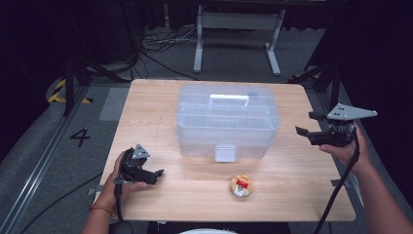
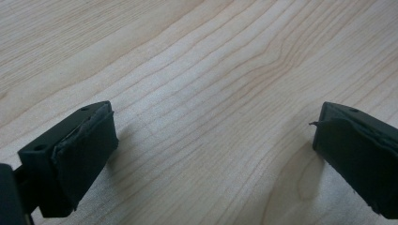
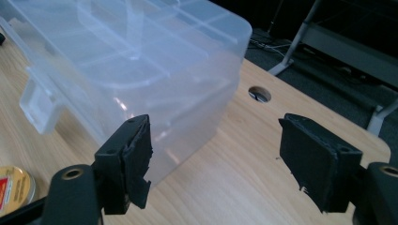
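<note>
I see a light wooden desk (image 1: 160,97) carrying a clear plastic lidded box (image 1: 227,120) at its middle and a small round tin (image 1: 241,185) near its front edge.

A clear plastic storage box (image 1: 227,122) stands upright in the middle of the tabletop (image 1: 146,105), toward its far side, with its lid shut. A whitish carry handle (image 1: 229,99) lies flat in the centre of the lid, and a translucent latch (image 1: 225,153) hangs down at the middle of the near wall. Divider ribs show faintly through the lid. In the right gripper view the box's rounded corner (image 3: 234,37) is seen close up. Near of the box and slightly to the right, apart from it, a small round yellow tin (image 1: 241,185) with a red-and-white label lies flat on the tabletop.
</note>
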The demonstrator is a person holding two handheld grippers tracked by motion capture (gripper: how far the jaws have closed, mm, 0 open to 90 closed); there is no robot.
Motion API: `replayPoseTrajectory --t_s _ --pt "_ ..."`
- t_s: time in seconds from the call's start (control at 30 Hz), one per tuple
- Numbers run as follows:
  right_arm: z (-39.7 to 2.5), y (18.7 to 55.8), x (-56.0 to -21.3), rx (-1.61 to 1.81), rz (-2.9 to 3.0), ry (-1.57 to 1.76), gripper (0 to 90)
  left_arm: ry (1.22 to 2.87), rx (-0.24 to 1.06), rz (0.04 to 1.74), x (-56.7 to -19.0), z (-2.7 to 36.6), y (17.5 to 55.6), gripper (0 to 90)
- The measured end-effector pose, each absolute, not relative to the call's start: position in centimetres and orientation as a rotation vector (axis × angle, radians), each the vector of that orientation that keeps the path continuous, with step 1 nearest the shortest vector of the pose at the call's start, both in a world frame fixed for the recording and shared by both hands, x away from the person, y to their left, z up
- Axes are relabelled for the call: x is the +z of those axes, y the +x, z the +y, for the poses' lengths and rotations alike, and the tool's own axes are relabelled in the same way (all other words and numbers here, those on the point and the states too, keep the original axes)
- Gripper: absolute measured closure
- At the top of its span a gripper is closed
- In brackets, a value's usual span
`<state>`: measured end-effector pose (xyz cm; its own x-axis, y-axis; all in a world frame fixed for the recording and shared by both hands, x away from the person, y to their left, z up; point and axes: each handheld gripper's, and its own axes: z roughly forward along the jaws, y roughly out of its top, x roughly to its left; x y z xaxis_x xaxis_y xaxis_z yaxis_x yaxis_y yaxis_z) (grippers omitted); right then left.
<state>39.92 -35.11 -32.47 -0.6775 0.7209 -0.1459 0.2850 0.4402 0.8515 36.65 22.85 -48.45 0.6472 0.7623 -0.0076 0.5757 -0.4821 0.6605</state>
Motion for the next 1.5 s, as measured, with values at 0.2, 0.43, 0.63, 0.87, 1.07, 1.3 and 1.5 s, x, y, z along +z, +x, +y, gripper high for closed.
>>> replayPoseTrajectory --t_s 0.2,0.43,0.63,0.87,1.07,1.3,1.5 --pt "-32.2 41.4 -31.2 1.183 2.216 0.804 26.2 2.225 0.379 1.043 -48.5 22.8 36.6 0.5" --pt "-29.1 42.9 -30.8 1.173 2.256 0.764 26.8 2.226 0.380 1.042 -48.5 22.8 36.6 0.5" --pt "-27.5 43.9 -30.9 1.176 2.264 0.760 27.7 2.225 0.378 1.044 -48.5 22.8 36.6 0.5" --pt "-25.6 44.8 -30.8 1.167 2.283 0.743 30.8 2.224 0.380 1.046 -48.5 22.8 36.6 0.5" --pt "-23.8 45.6 -30.9 1.150 2.317 0.720 33.7 2.221 0.382 1.051 -48.5 22.7 36.6 0.5" --pt "-22.5 46.2 -30.8 1.142 2.353 0.693 40.3 2.227 0.379 1.047 -48.3 22.6 36.6 3.6" --pt "-21.9 46.6 -30.4 1.128 2.362 0.699 45.3 2.221 0.389 1.030 -48.0 22.4 37.0 12.5"
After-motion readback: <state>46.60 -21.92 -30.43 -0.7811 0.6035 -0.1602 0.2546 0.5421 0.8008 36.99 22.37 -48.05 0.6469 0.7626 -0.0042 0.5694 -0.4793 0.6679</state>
